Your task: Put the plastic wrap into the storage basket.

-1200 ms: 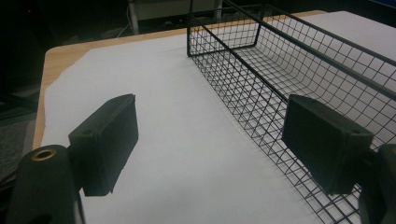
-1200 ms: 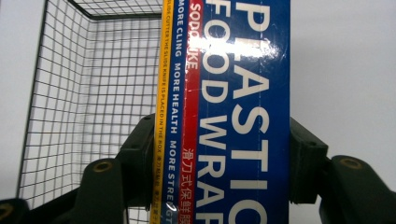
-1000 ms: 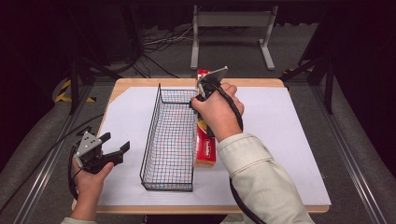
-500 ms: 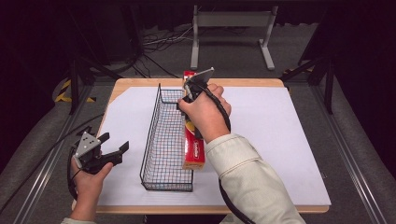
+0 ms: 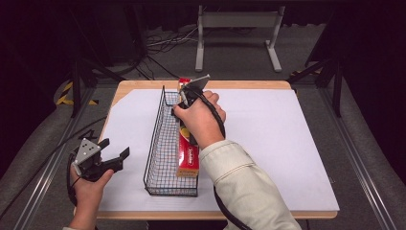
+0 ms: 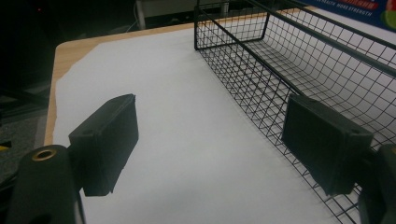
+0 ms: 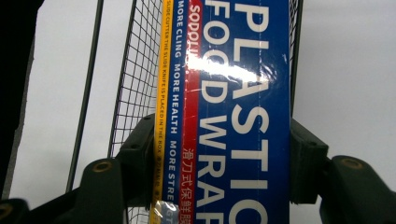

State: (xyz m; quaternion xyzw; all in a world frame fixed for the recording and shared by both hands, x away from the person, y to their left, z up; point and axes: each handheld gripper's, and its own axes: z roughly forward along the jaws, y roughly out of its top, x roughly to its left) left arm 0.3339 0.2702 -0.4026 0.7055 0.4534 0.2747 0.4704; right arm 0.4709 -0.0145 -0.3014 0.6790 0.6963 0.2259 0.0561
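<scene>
A long plastic wrap box (image 5: 188, 155), red and yellow from above and blue with white letters close up (image 7: 233, 112), hangs lengthwise over the right side of a black wire basket (image 5: 163, 143). My right gripper (image 5: 189, 98) is shut on the box near its far end, jaws pressing both long sides (image 7: 219, 163). The box's lower end lies inside the basket by its right wall. My left gripper (image 5: 112, 155) is open at the table's front left, beside the basket's left wall (image 6: 261, 79), with nothing between its pads (image 6: 109, 140).
White paper (image 5: 287, 139) covers most of the wooden table (image 5: 239, 85). A metal stand (image 5: 237, 28) and cables lie on the floor beyond the far edge. Bare paper stretches right of the basket.
My right gripper has carried the box leftward from the paper beside the basket to over the basket's right side. The left gripper has stayed put.
</scene>
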